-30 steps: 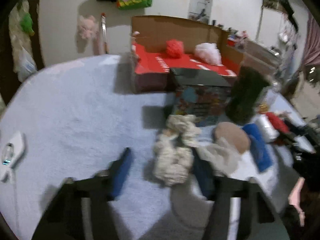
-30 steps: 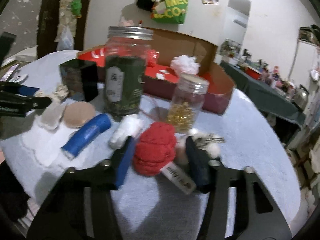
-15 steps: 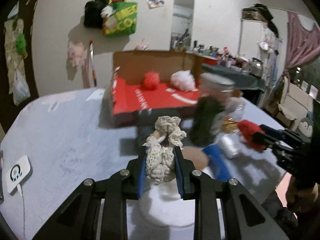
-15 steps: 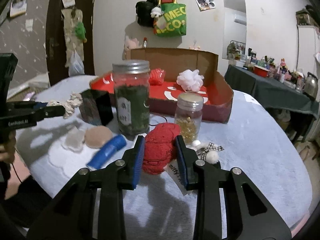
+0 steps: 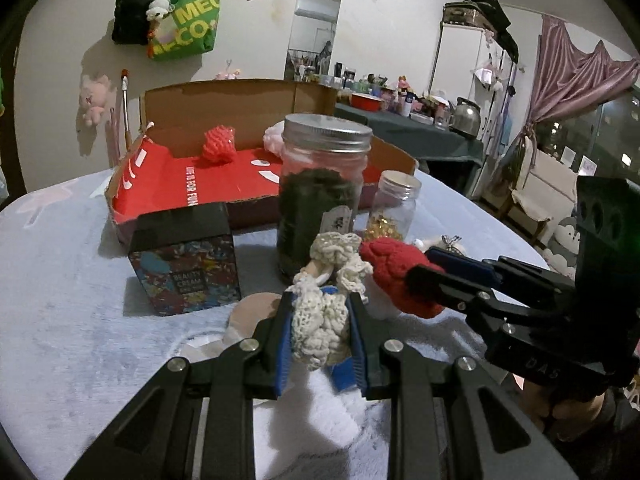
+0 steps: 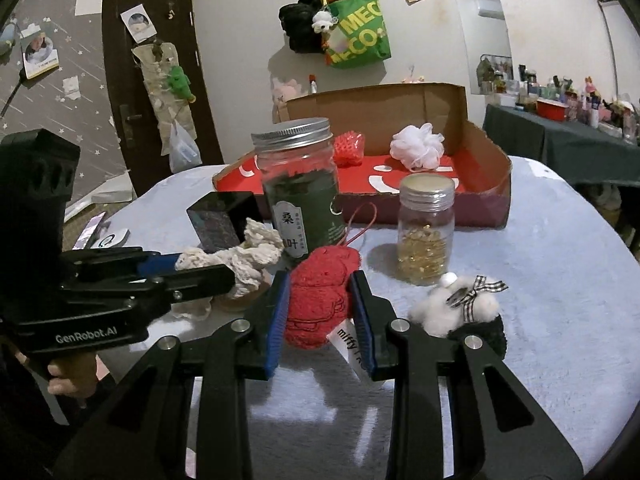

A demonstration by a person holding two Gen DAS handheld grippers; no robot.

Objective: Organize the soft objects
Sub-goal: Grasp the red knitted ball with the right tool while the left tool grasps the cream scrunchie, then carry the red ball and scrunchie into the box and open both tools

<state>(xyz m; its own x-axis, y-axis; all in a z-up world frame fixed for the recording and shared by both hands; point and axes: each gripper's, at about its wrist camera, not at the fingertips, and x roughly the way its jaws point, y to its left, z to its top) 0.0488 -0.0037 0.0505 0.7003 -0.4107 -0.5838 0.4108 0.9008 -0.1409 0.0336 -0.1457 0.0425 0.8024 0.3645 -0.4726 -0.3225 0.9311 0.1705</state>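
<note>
Both wrist cameras ride low and close behind their fingers, facing twelve o'clock toward the open red-lined cardboard box (image 5: pixel 192 184) (image 6: pixel 486 172); each sees the other gripper.

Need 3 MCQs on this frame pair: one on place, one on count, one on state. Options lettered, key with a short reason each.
1. Where is the white mesh puff?
A. in the cardboard box
B. on top of the tall jar
C. in the left gripper

2. How many jars with metal lids stand on the table?
A. one
B. two
C. four

3. What state is the right gripper in?
A. open and empty
B. shut on the red knitted toy
C. shut on a jar

Key:
1 A: the puff lies on the box's red floor, near its back wall.
2 B: only the tall jar of dark leaves and the small jar of golden bits stand there.
3 B: the blue pads press on both sides of the red toy.
</note>
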